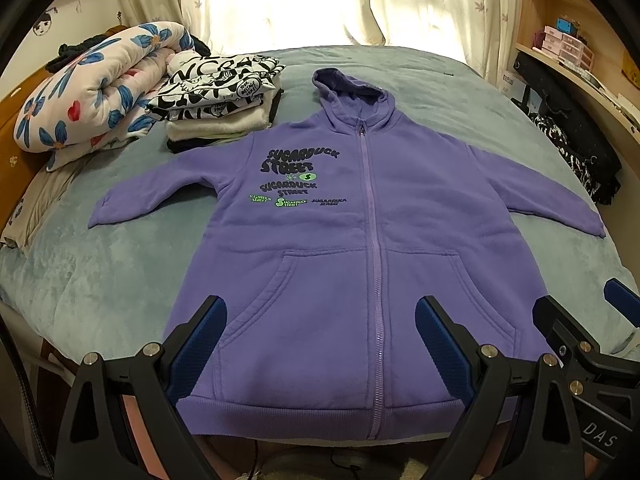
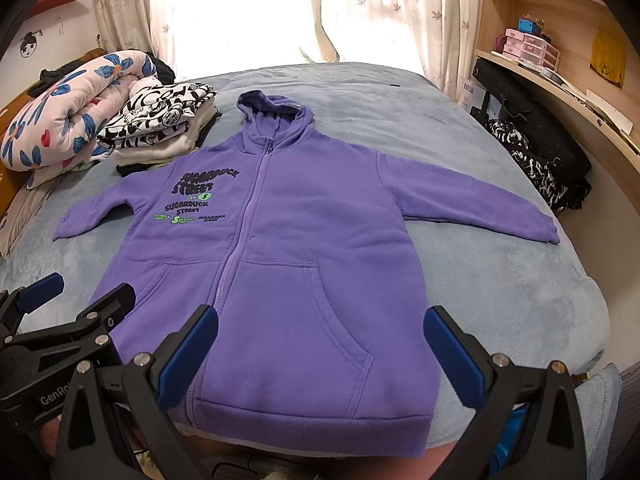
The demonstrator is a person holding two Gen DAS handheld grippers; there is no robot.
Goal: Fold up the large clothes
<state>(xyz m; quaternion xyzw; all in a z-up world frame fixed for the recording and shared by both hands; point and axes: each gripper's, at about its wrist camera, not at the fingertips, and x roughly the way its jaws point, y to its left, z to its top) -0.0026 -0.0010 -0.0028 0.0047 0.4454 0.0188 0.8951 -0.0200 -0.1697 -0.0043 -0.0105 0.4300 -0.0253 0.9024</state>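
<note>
Left wrist view shows the purple hoodie (image 1: 360, 240) flat on the bed (image 1: 100, 280), hood pointing away, hem nearest both spread, empty grippers: left gripper (image 1: 320, 344), right gripper (image 2: 320, 356).

folded clothes stack (image 1: 218, 100) crowding hoodie's (image 1: 340, 260) left shoulder, bare bedspread (image 1: 460, 92) elsewhere
</note>
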